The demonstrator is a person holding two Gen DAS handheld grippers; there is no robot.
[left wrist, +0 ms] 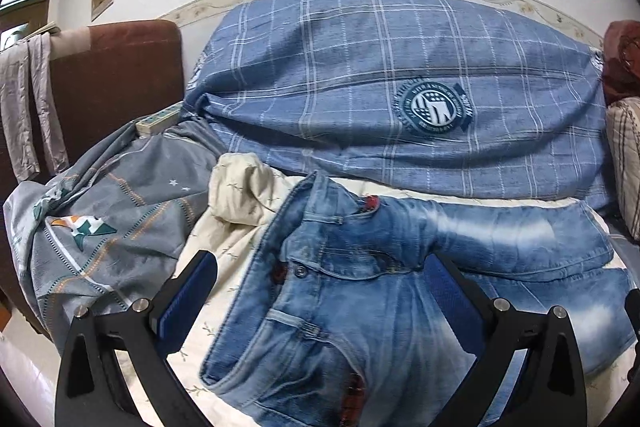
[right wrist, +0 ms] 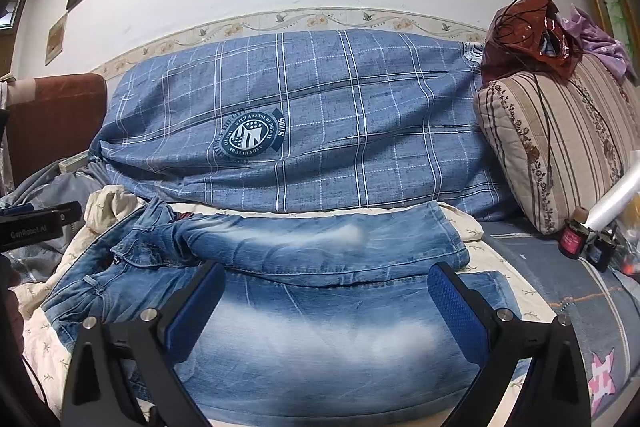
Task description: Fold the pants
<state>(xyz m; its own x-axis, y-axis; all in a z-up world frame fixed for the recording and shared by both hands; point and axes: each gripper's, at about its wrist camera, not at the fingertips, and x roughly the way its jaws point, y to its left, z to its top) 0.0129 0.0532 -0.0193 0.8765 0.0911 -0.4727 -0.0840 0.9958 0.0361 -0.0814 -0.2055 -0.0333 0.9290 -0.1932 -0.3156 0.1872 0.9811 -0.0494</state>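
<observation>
Denim pants [right wrist: 320, 291] lie folded, apparently, beneath both spread tools.

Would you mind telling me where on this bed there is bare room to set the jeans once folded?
Free: the blue sheet right of the jeans, before the striped cushion. Crowded: small bottles at its far edge, the grey duvet left, and the plaid quilt behind.

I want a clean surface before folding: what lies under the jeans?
The jeans lie on a cream floral sheet, which shows around their waist and hems. Whatever sits beneath their middle is covered.
</observation>
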